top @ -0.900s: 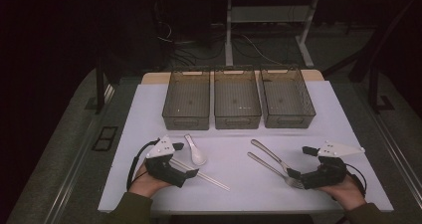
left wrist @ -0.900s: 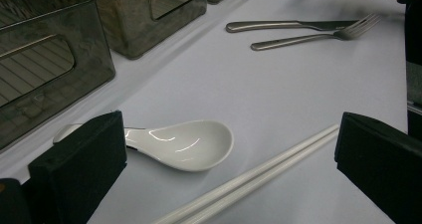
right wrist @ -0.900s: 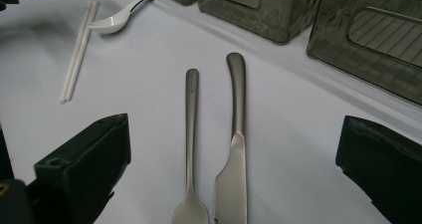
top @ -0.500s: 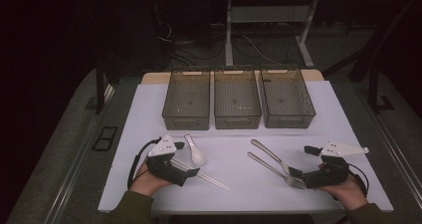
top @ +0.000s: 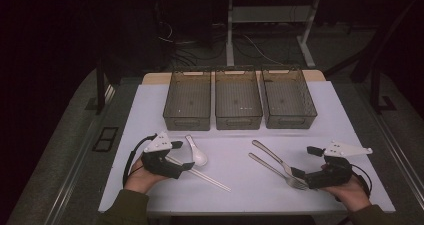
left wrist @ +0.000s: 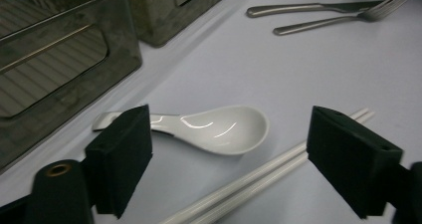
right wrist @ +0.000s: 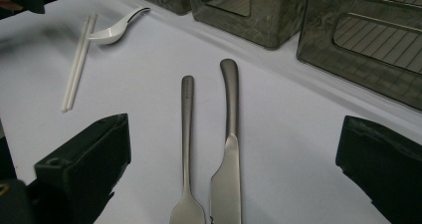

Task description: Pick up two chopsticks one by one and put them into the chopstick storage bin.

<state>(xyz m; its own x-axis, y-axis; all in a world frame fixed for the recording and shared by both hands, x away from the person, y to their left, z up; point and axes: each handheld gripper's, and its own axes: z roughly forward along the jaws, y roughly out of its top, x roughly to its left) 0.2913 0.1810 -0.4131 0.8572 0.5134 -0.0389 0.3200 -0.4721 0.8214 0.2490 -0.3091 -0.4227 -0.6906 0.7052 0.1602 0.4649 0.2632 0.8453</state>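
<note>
The left gripper (top: 181, 155) stands wide open and holds nothing; in the left gripper view its jaws straddle the spoon (left wrist: 219, 128) and the chopsticks (left wrist: 268, 167), touching neither. The spoon lies bowl up just in front of that gripper, on the bins' side of the chopsticks, its handle pointing toward the left bin (top: 187, 101). The chopsticks lie side by side, close beside the spoon's bowl.

The right gripper (top: 305, 161) also stands wide open and empty. In the right gripper view the fork (right wrist: 187, 149) and knife (right wrist: 228, 149) lie between its jaws, parallel and just apart, handles pointing toward the bins. Well beyond the spoon, three bins stand in a row, the middle bin (top: 238, 99) between the left bin and the right bin (top: 289, 98).
</note>
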